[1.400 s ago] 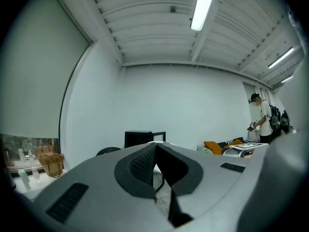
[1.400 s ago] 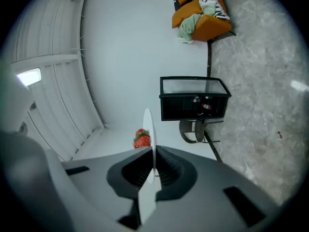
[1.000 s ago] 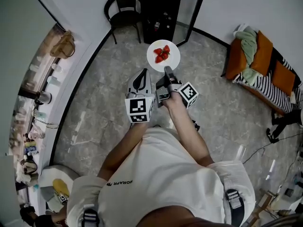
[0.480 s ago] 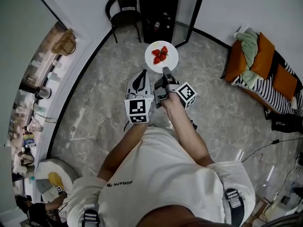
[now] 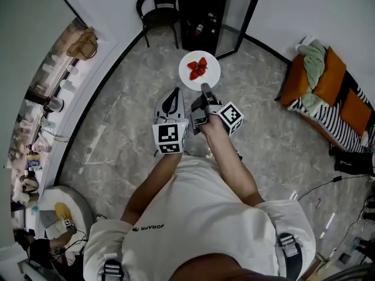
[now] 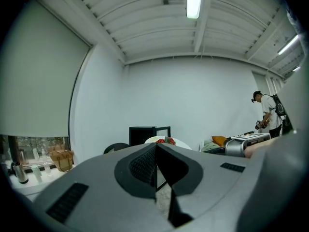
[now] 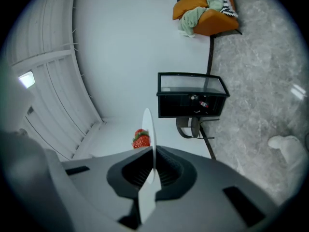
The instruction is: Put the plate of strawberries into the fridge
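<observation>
A white plate (image 5: 199, 70) carrying a few red strawberries (image 5: 197, 67) hangs over the grey stone floor, a short way in front of the black fridge (image 5: 202, 13). The fridge's glass door (image 5: 239, 17) stands open. My right gripper (image 5: 204, 88) is shut on the plate's near rim. In the right gripper view the plate (image 7: 148, 124) shows edge-on between the jaws of the right gripper (image 7: 153, 166), with a strawberry (image 7: 141, 139) beside it. My left gripper (image 5: 173, 92) is held next to the right one, shut and holding nothing. In the left gripper view the left gripper (image 6: 156, 164) points at the fridge (image 6: 143, 134).
A black chair (image 5: 158, 4) stands left of the fridge. A couch with orange cushions and a striped blanket (image 5: 328, 86) lies at the right. A counter with clutter (image 5: 50, 104) runs along the left wall. Another person (image 6: 268, 112) stands far right.
The fridge and chair have come slightly nearer to the plate in the head view. Both grippers and the plate have kept their pose together, and the grip is unchanged.
</observation>
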